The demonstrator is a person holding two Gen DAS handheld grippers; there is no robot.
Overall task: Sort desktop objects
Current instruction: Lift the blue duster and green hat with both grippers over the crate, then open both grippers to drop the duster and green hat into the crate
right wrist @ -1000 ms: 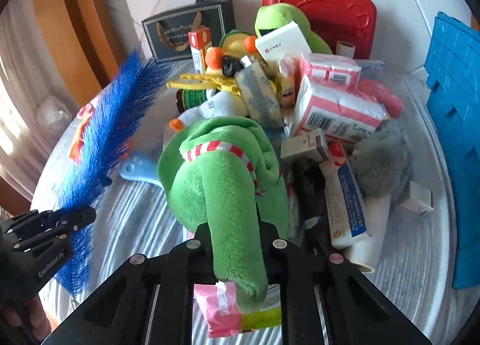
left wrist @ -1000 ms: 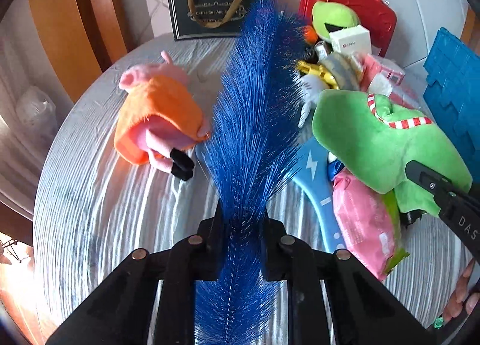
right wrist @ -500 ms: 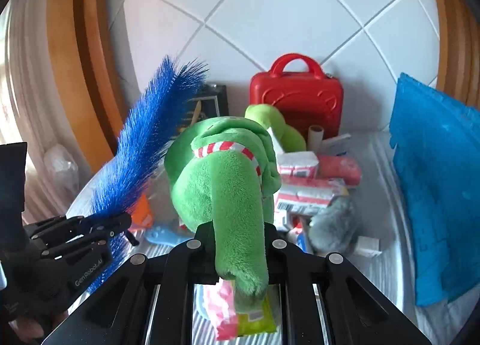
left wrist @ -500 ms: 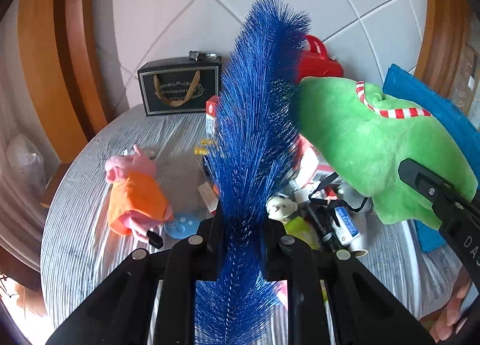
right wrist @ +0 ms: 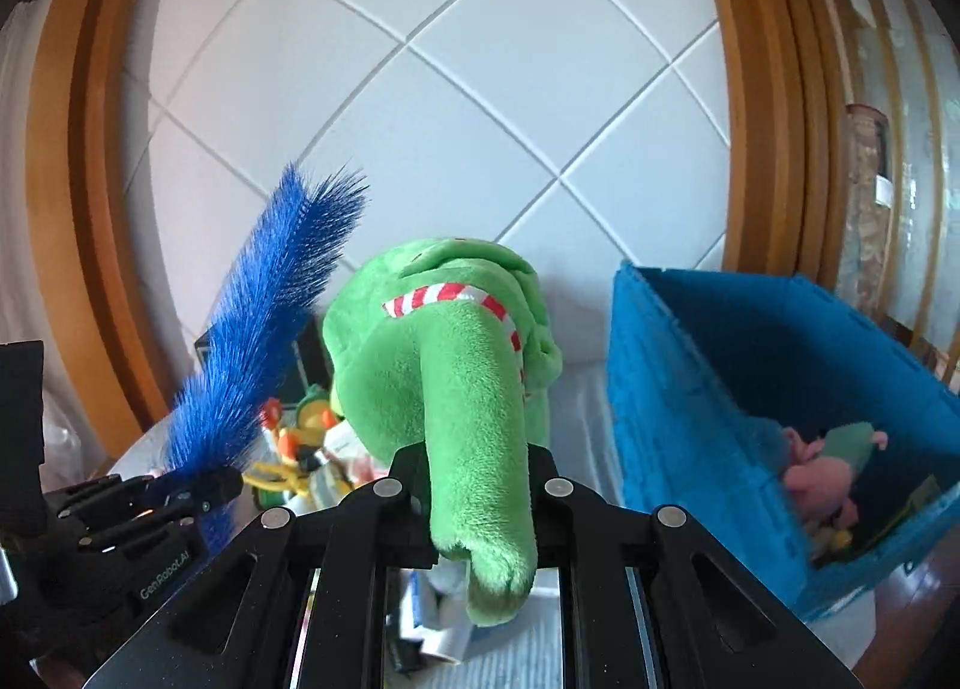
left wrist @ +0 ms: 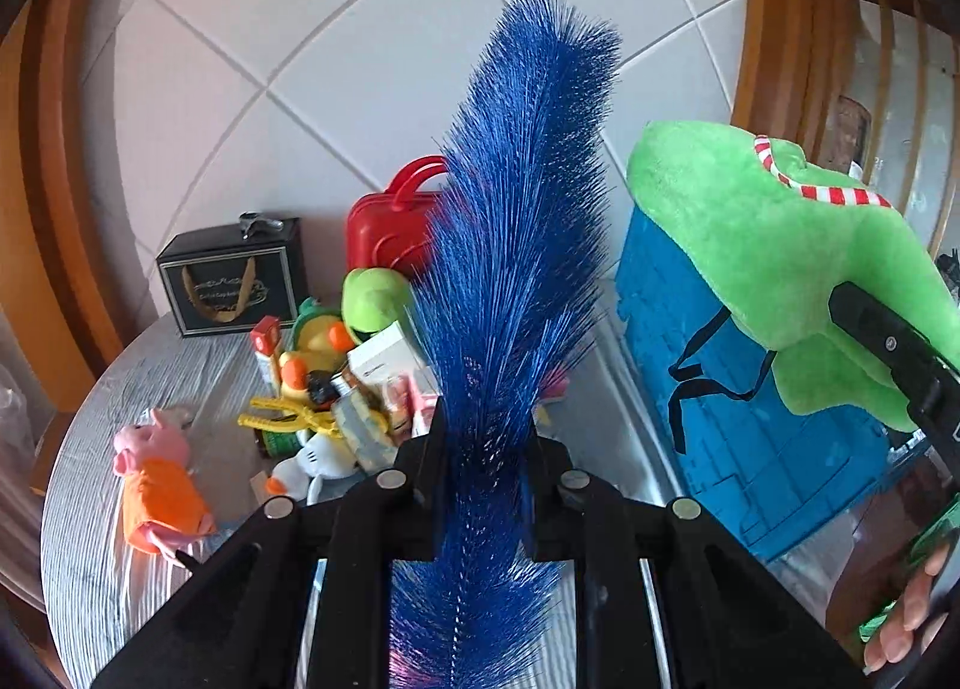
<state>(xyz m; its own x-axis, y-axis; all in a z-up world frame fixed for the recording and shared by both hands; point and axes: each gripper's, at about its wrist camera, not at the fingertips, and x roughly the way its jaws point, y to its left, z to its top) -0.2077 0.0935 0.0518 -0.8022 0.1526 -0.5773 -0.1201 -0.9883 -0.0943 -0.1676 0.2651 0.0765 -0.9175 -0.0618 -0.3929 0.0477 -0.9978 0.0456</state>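
Above the table (left wrist: 90,557), brush (left wrist: 516,245), plush (right wrist: 456,377) raised higher

Bright daylight, soft shadows; strong fisheye bending, dark vignette corners; slight motion blur.

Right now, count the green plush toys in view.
2: one green plush toy held up in the right gripper, another in the pile by the red case. More may be hidden.

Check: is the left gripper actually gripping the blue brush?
Touching. The left wrist view shows the left gripper with both fingers pressed against the blue brush.
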